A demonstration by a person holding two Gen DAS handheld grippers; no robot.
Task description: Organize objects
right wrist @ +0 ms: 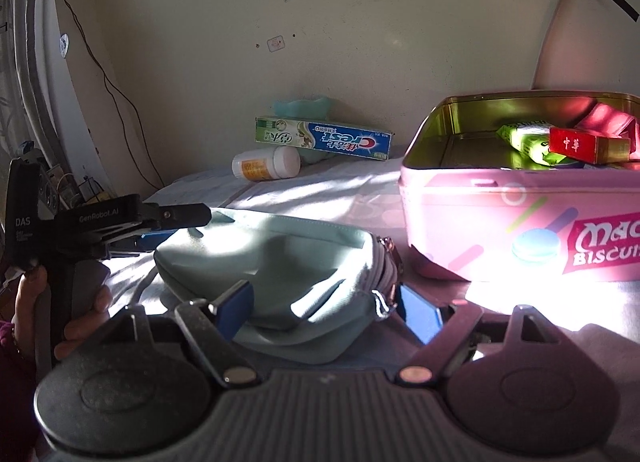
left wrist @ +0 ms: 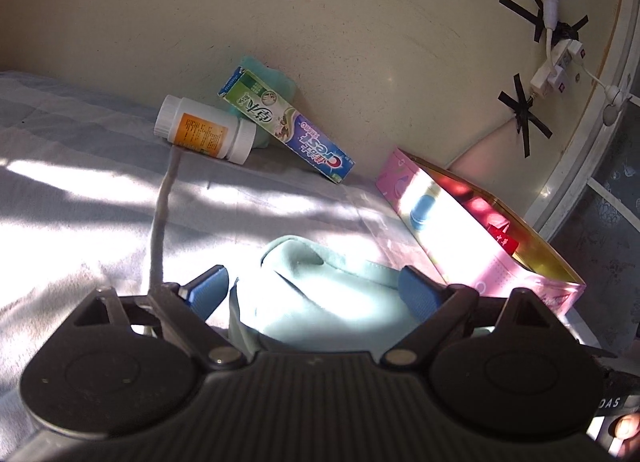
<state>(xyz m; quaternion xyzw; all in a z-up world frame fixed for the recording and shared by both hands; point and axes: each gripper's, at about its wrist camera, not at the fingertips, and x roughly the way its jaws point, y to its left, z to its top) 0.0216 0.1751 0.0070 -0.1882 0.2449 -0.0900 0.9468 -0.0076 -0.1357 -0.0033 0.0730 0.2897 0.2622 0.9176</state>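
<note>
A pale green pouch (right wrist: 276,274) is found lying on the sunlit bed sheet (left wrist: 80,190), at about nine o'clock from the open pink biscuit tin (right wrist: 500,230) and just beside it. The tin already holds a red packet (right wrist: 580,144) and a green packet (right wrist: 528,140).

Risks, as judged: the pouch is soft and slack, so a pinch on one fold may let the rest sag and catch on the tin's rim. Its grey strap (left wrist: 162,222) trails to twelve o'clock and touches the white pill bottle (left wrist: 206,128); a lift could drag or roll that bottle. The toothpaste box (left wrist: 288,126), propped against the wall, could be disturbed in turn.

The left gripper (left wrist: 316,294) is seen pointed gently downward with its blue pads spread wide on either side of the pouch's end; nothing is held. The right gripper (right wrist: 328,308) is likewise tilted down, its jaws wide apart and straddling the pouch's near zip end without pressing on it. The person's left hand (right wrist: 60,306) is wrapped around the handle at eight o'clock in the right wrist view.
</note>
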